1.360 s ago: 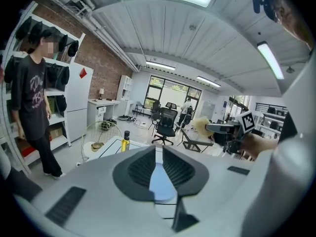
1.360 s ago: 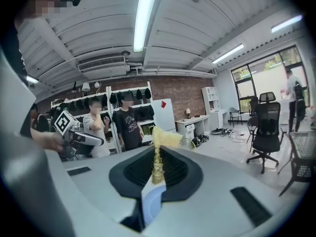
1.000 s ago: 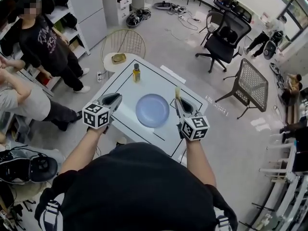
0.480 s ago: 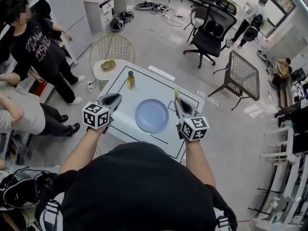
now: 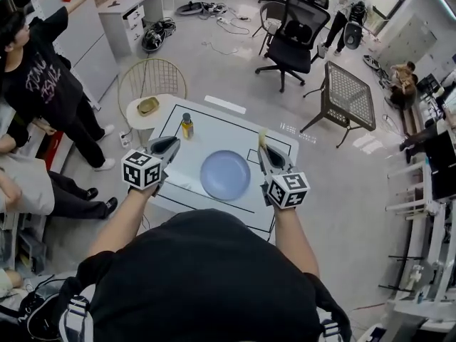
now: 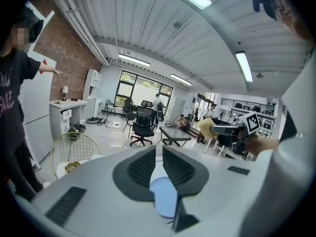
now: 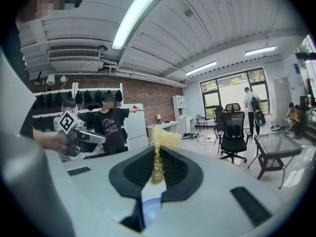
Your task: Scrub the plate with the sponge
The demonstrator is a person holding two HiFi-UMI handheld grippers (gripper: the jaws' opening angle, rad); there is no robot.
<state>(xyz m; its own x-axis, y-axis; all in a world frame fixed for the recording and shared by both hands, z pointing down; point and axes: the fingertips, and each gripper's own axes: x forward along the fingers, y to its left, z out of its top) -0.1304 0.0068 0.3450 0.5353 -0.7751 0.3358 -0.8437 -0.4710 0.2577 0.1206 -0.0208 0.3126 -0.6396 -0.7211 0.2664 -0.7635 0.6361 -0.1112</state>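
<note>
Right hand-held gripper: jaws closed on the sponge, a yellow piece pinched on edge, with its upper end standing proud of the jaw tips. In the right gripper view the jaws point out across the room rather than downward. The sponge is not touching anything.

Left hand-held gripper: jaws drawn almost together with only a thin slit between them and nothing in it.

Plate: blue, lying flat near the middle of the worktop, between the two grippers. The right gripper's tips sit at about 2 o'clock from it and the left gripper's at about 10 o'clock. A small bottle stands at about 11 o'clock from the plate, apart from it.

Step in hand, as judged: bring the sponge to the plate. To do it well:
- Tip the right gripper nose-down so the free end of the sponge meets the plate, not the jaw tips.
- The plate lies loose and will likely slide, so brace its 9 o'clock rim with the closed left gripper.
- Scrub in short circles with light pressure.
- Keep clear of the bottle.
</note>
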